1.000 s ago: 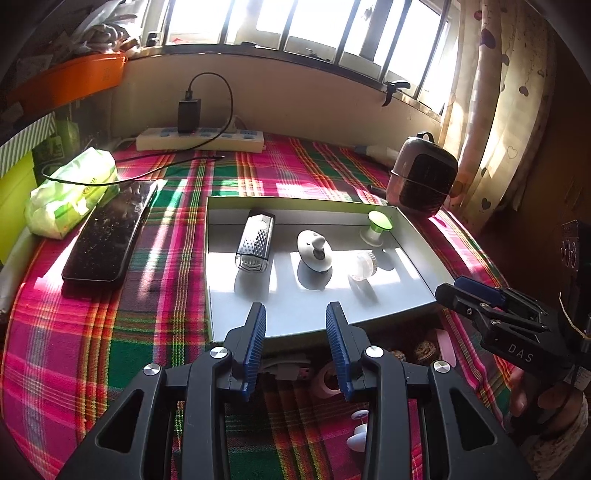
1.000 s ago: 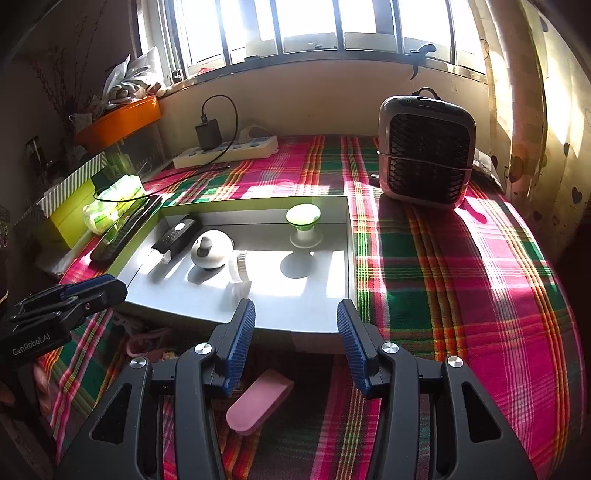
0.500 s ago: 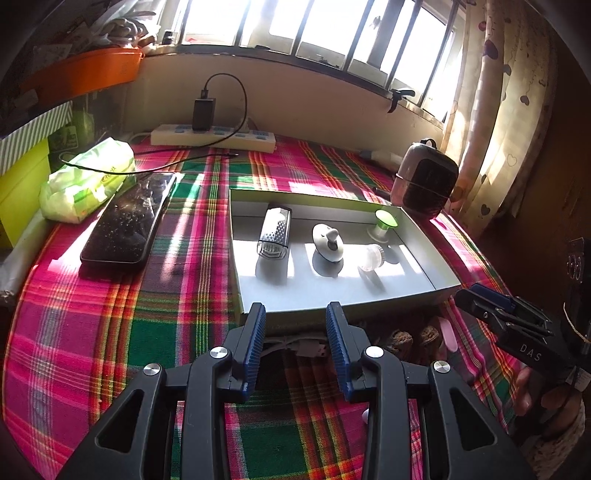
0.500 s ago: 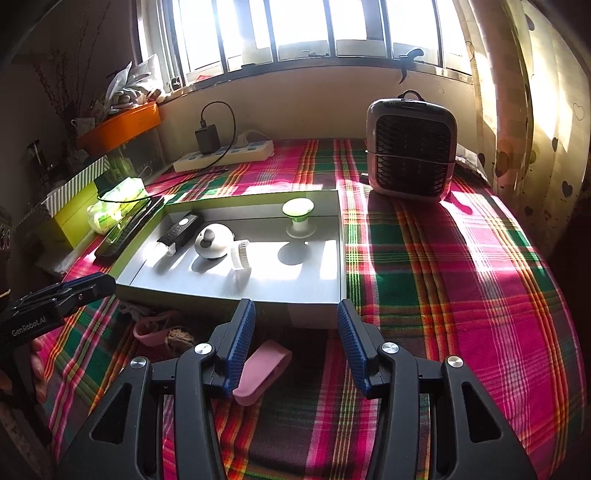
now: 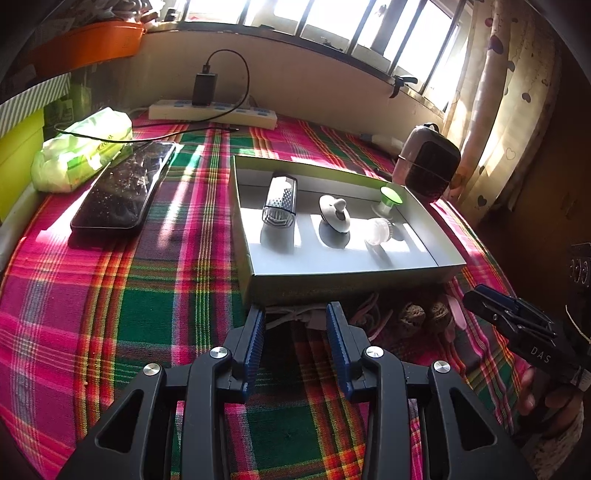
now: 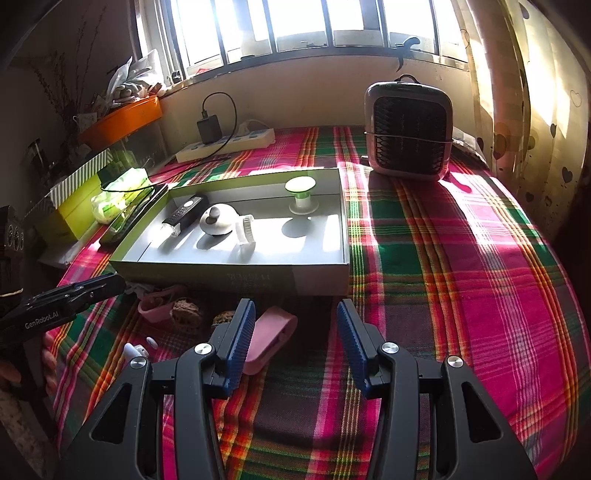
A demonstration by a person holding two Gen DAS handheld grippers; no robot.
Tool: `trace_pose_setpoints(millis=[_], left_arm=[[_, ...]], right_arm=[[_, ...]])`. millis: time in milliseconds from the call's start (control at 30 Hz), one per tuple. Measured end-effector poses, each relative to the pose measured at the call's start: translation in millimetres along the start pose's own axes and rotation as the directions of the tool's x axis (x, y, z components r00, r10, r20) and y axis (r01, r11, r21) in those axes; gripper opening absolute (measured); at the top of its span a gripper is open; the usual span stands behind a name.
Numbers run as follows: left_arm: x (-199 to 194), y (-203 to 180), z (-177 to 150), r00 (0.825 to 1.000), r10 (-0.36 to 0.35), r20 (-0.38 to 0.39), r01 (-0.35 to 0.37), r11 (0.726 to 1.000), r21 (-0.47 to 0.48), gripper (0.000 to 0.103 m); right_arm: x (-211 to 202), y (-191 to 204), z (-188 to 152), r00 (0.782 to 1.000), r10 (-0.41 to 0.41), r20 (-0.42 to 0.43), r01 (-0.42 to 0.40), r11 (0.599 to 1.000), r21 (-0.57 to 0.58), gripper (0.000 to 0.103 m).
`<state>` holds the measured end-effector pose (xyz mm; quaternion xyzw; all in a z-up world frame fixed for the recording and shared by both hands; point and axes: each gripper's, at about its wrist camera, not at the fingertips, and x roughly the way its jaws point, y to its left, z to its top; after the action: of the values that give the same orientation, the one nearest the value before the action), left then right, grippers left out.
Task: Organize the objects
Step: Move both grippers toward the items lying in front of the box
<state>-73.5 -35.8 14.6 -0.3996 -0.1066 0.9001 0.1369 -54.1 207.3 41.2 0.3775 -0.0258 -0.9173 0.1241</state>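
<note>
Hand-held gripper above plaid tablecloth.

clutter before tray, cloth open

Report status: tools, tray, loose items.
Left tool and right tool open, empty. Grey cardboard tray holds four items. Pink plastic case, two walnuts loose before tray; nothing blocking.

barred window sunlit | beige wall | heart-print curtain
</note>
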Motion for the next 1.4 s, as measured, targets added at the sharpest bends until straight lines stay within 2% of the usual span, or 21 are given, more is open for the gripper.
trace_pose_setpoints(millis=[333, 433, 533, 833, 900, 1400], left_arm=[[4, -3, -4, 1.0, -0.015, -0.019, 0.016, 1.0, 0.004, 0.032], [3, -2, -3, 1.0, -0.004, -0.013, 0.004, 1.0, 0.006, 0.032], [1, 0, -3, 0.999, 0.043, -0.001, -0.043, 0.999, 0.019, 0.032], [8, 15, 1, 1.0, 0.004, -0.025, -0.005, 0.999, -0.044, 0.034], [8, 16, 1, 1.0, -0.005, -0.025, 0.004, 0.999, -0.051, 0.034], [-1, -5, -15, 0.995, -0.079, -0.068, 0.082, 0.996, 0.042, 0.034]], right_arm=[[8, 4, -4, 0.999, 0.01, -0.04, -0.01, 1.0, -0.009, 0.048], [7, 5, -5, 0.999, 0.01, -0.04, -0.01, 1.0, -0.012, 0.048], [7, 6, -6, 0.999, 0.013, -0.044, -0.014, 1.0, -0.017, 0.048], [8, 5, -5, 0.998, 0.023, -0.05, -0.024, 1.0, -0.007, 0.048], [9, 5, -5, 0.998, 0.029, -0.056, -0.03, 1.0, -0.003, 0.052], [9, 3, -4, 0.999, 0.014, -0.052, -0.015, 1.0, -0.012, 0.054]])
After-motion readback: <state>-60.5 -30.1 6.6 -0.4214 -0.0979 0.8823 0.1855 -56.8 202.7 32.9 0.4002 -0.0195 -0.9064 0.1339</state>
